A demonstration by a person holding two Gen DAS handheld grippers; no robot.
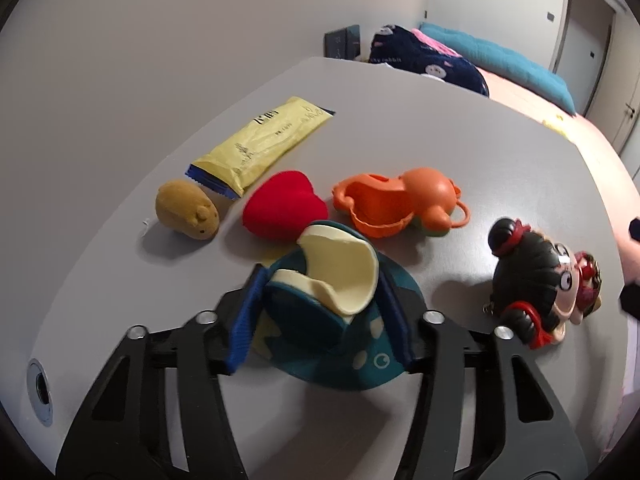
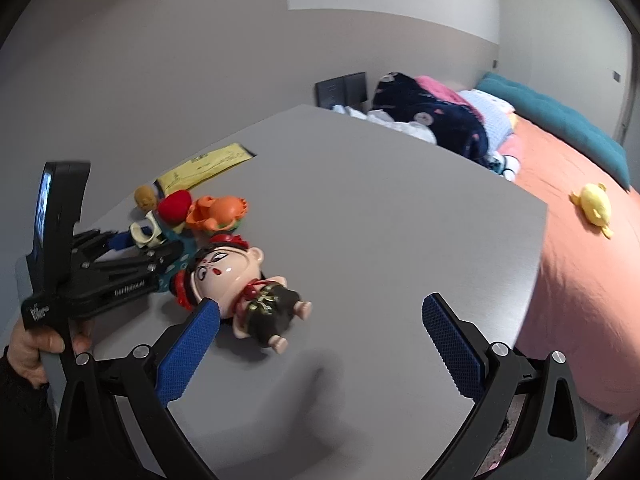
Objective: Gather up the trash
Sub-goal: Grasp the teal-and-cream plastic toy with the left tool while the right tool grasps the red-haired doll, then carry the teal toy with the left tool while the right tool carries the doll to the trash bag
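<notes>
A: Grey tabletop (image 1: 460,128) fills the left wrist view, with a bed (image 1: 532,92) behind it. How far along does the collecting look?

B: Barely started, judging by the spread. A yellow wrapper (image 1: 262,142), a tan plush toy (image 1: 188,210), a red heart (image 1: 284,210), an orange plastic toy (image 1: 400,204) and a doll (image 1: 548,284) all lie on the table. No bin or bag shows.

A: And the left gripper (image 1: 320,312)?

B: Its jaws are narrowed about a teal and cream cup-like piece (image 1: 340,300), a blue pad on each flank. The pads appear to touch its sides, though blur leaves it unclear how firmly they press. The piece seems to rest on the table between the fingers.

A: What does the right wrist view add?

B: Same table, with a yellow plush (image 2: 596,204) on the bed's orange cover. The left gripper (image 2: 152,248) shows from the side, held by a hand (image 2: 32,348), its tips at the teal piece (image 2: 180,256) beside the heart and orange toy.

A: The right gripper (image 2: 320,340)?

B: Wide open and empty. The doll (image 2: 244,284) lies on its back just beyond the left pad (image 2: 188,352), its head near the tip, not between the jaws. The wrapper (image 2: 208,164) sits well apart at the far side; it looks the plainest trash.
</notes>
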